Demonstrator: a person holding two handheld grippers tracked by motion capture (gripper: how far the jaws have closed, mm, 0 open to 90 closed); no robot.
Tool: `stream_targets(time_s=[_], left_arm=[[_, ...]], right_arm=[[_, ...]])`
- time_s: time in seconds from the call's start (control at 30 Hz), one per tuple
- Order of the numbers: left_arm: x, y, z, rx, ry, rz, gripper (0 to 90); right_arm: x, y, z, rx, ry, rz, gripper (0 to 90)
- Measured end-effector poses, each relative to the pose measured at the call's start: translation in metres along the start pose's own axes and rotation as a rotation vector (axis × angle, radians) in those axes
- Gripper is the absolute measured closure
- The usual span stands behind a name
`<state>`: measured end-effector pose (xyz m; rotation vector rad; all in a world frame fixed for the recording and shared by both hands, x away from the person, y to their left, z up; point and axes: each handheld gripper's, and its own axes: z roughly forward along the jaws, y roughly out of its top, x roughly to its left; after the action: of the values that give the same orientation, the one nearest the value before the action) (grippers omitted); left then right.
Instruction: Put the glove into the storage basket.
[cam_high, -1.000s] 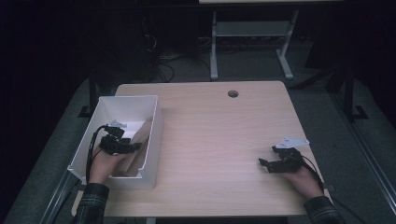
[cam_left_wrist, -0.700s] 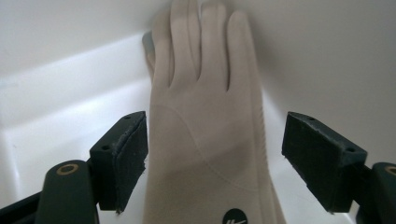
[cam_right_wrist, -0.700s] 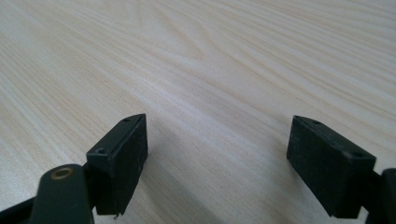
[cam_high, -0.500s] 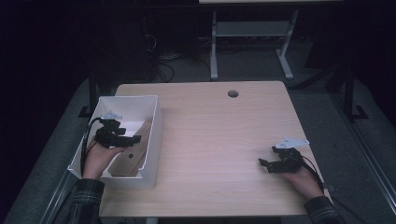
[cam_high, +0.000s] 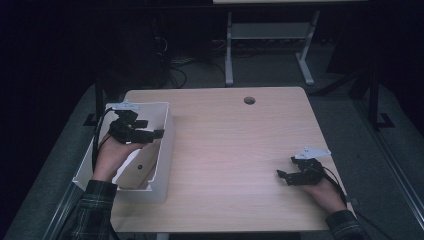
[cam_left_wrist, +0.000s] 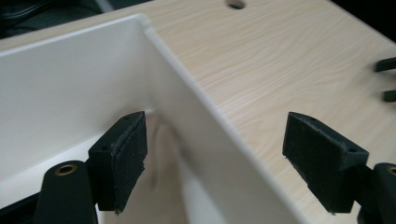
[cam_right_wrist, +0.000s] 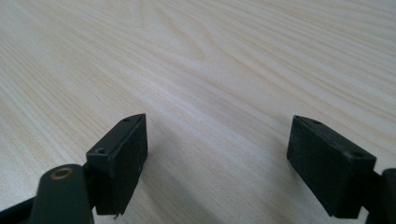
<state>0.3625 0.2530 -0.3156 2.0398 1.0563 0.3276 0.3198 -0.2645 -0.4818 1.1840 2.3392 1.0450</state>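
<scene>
We see the wooden table (cam_high: 235, 150) first; at its left edge sits the white bin (cam_high: 162, 165); our left gripper (cam_high: 150, 134) hangs over it, jaws wide apart astride the bin's right wall, gripping nothing; our right gripper (cam_high: 282, 176) rests low at the table's right, wide apart, empty.

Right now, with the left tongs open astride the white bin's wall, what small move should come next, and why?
Probably close the left tongs on the white bin: one jaw sits inside it, the other over the table, with its wall between them. The right tongs rest open on the table, idle.
</scene>
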Motion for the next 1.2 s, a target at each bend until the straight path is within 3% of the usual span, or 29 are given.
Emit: stream_targets(time_s=[0.27, 0.5, 0.83, 1.2], left_arm=[[-0.038, 0.015, 0.012, -0.028, -0.123, 0.049, 21.6], [-0.071, 0.016, 0.029, -0.027, -0.174, 0.088, 21.6], [-0.118, 0.001, 0.062, -0.013, -0.186, 0.129, 21.9], [-0.14, -0.032, 0.102, 0.032, -0.212, 0.182, 21.8]], right_arm=[[0.0, 0.0, 0.0, 0.001, 0.0, 0.0, 20.0], [0.0, 0.0, 0.0, 0.001, 0.0, 0.0, 20.1], [0.0, 0.0, 0.0, 0.001, 0.0, 0.0, 20.1], [0.0, 0.0, 0.0, 0.001, 0.0, -0.001, 20.1]])
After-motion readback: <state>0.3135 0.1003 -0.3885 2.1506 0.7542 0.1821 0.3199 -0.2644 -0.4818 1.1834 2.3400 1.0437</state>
